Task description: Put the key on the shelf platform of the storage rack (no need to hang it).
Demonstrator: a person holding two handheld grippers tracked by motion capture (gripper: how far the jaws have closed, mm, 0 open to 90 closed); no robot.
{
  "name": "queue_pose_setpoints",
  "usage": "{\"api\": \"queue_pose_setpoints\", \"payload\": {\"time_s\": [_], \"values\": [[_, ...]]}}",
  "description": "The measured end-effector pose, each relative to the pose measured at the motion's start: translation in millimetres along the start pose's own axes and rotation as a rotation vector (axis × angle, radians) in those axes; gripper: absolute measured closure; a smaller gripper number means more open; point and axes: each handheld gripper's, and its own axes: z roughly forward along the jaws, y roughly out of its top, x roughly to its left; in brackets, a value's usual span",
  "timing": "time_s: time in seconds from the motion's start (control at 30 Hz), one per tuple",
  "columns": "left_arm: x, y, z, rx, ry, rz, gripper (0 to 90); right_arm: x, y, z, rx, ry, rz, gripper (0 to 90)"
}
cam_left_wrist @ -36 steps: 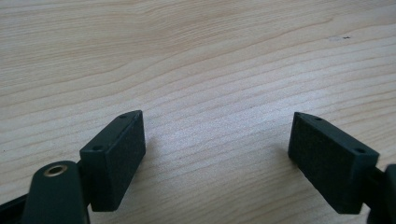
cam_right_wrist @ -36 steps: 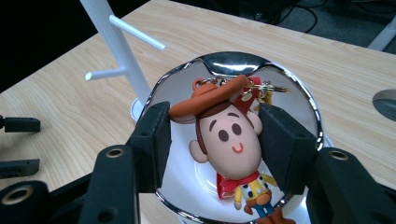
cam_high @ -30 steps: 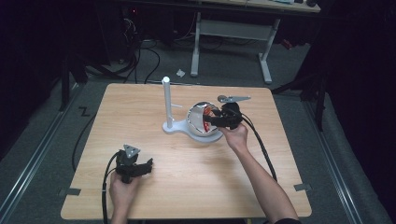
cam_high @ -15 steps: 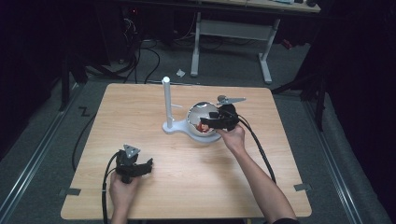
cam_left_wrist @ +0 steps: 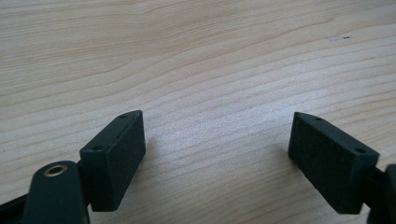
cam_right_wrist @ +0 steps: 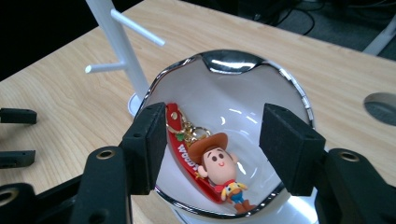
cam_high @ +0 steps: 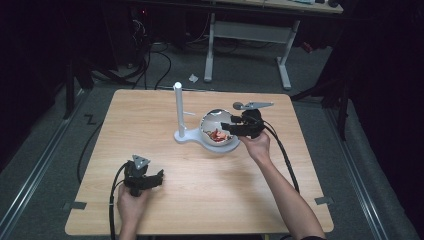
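A white bowl with a chrome rim stands by the foot of a white peg stand. In it lies a cowboy-figure keychain on a red strap. My right gripper hangs over the bowl's right rim. Its jaws have just been opening and now stand apart above the keychain without touching it. Near the table's front left, my left gripper rests low over bare wood, its jaws wide apart with nothing between them.
The wooden table has a round cable hole behind the bowl. A grey plate sticks out above the right gripper. The left gripper's jaws appear at the right gripper view's left edge. Cables lie on the floor beyond.
The right gripper has shifted only slightly at the bowl. The left hand and its gripper have kept still.
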Motion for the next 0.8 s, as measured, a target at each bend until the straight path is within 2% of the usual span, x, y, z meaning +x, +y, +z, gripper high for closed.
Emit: {"api": "queue_pose_setpoints", "payload": {"time_s": [0.33,0.4,0.43,0.8], "values": [[-0.1,-0.1,0.0,0.000,0.001,-0.001,19.1,-4.0,2.2,-16.4,-0.023,-0.022,-0.009,44.0],[-0.1,-0.1,0.0,0.000,0.001,0.000,19.1,-5.0,2.2,-19.9,-0.028,-0.023,-0.003,47.2],[-0.1,-0.1,0.0,0.000,0.001,-0.001,19.1,-5.5,2.4,-23.5,-0.035,-0.038,-0.010,48.7],[-0.1,-0.2,0.0,-0.001,0.001,-0.001,19.0,-7.8,4.1,-40.5,-0.069,-0.045,-0.013,50.2]]}}
